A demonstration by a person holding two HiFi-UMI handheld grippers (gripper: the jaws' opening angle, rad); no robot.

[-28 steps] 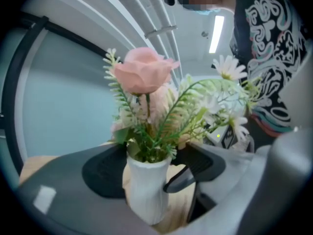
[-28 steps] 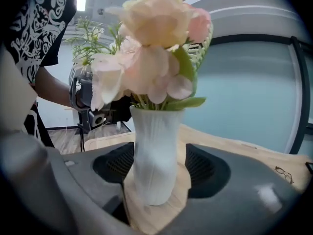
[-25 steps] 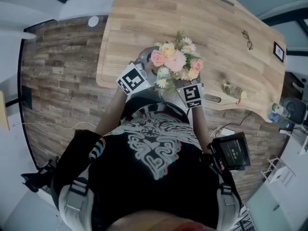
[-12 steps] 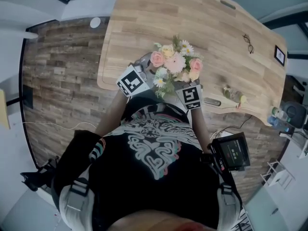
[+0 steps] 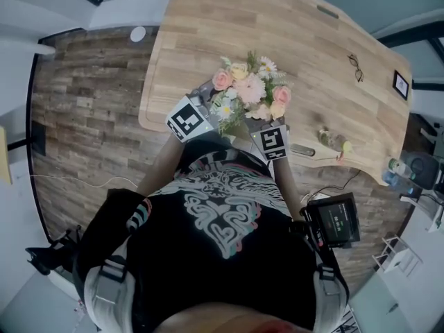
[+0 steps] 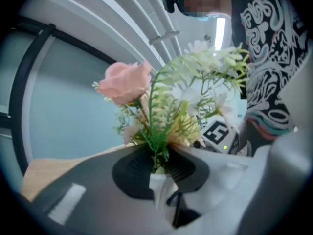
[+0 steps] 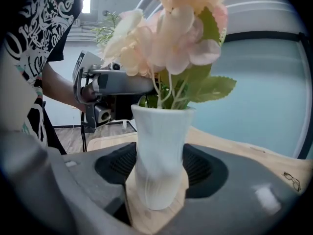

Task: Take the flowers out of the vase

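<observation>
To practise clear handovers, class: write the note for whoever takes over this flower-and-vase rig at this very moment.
Left gripper: jaws have just been closing, now on the flowers by their stems, just above the vase rim.
Right gripper: jaws have just been closing, now around the vase, which stands on the table.
Done: both grips set.
Left to do: lift the flowers out; none is out yet.

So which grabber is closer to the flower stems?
Left. The left gripper has just been closing its jaws on the flower stems, right above the rim of the vase; the right gripper sits lower, clasping the vase's body.
</observation>
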